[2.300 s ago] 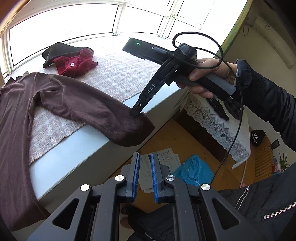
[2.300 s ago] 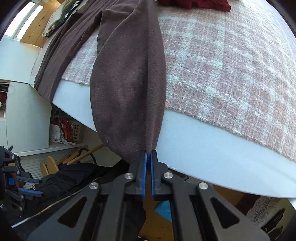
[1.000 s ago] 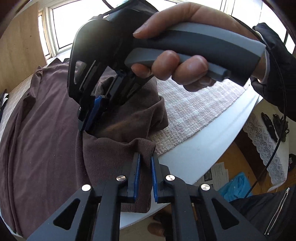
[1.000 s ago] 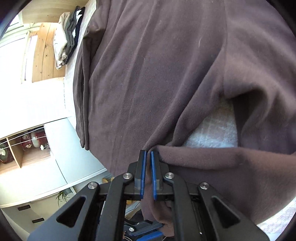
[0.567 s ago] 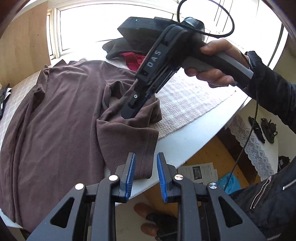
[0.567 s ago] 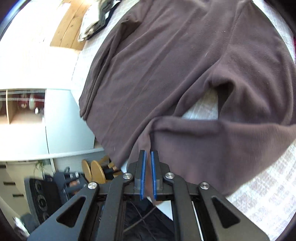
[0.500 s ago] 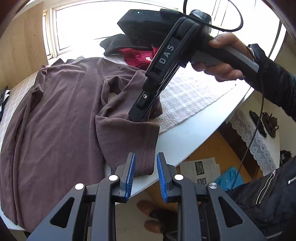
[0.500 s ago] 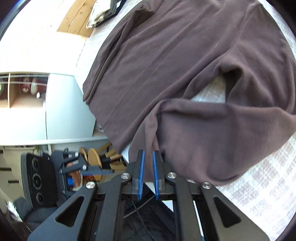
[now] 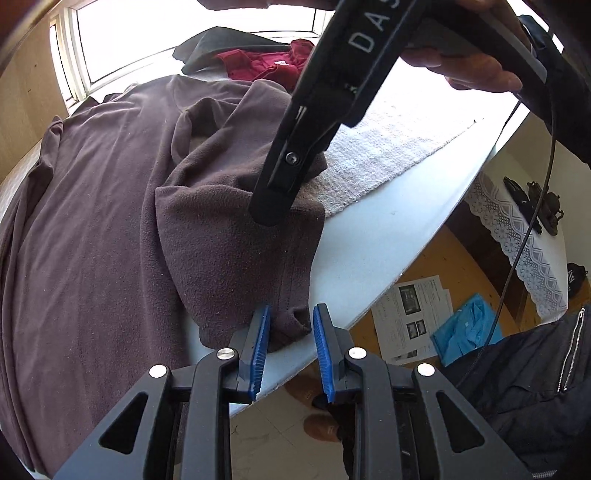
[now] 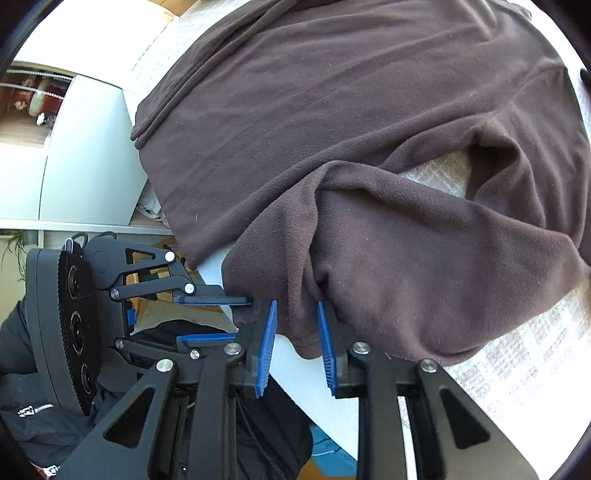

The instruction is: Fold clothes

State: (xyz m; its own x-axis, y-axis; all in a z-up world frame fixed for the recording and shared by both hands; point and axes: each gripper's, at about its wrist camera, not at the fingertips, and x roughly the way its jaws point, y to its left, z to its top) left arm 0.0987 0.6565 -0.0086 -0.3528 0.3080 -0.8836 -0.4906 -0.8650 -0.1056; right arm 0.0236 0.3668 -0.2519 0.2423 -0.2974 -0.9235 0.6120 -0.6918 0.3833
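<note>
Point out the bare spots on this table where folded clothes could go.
Free: the checked cloth right of the brown fleece top, and the bare white table edge below it. Crowded: the top covers the left side; a red garment and a dark garment fill the far end by the window.

Bright bay window [image 9: 192,33] ahead, strong daylight. White tabletop [image 9: 388,236] w/ pale checked cloth [image 9: 399,147]. Wood floor [image 9: 461,273] lower right, papers [image 9: 413,314] on it; lace-covered side table [image 9: 517,236] far right. White cabinet [image 10: 85,155] at left.
</note>
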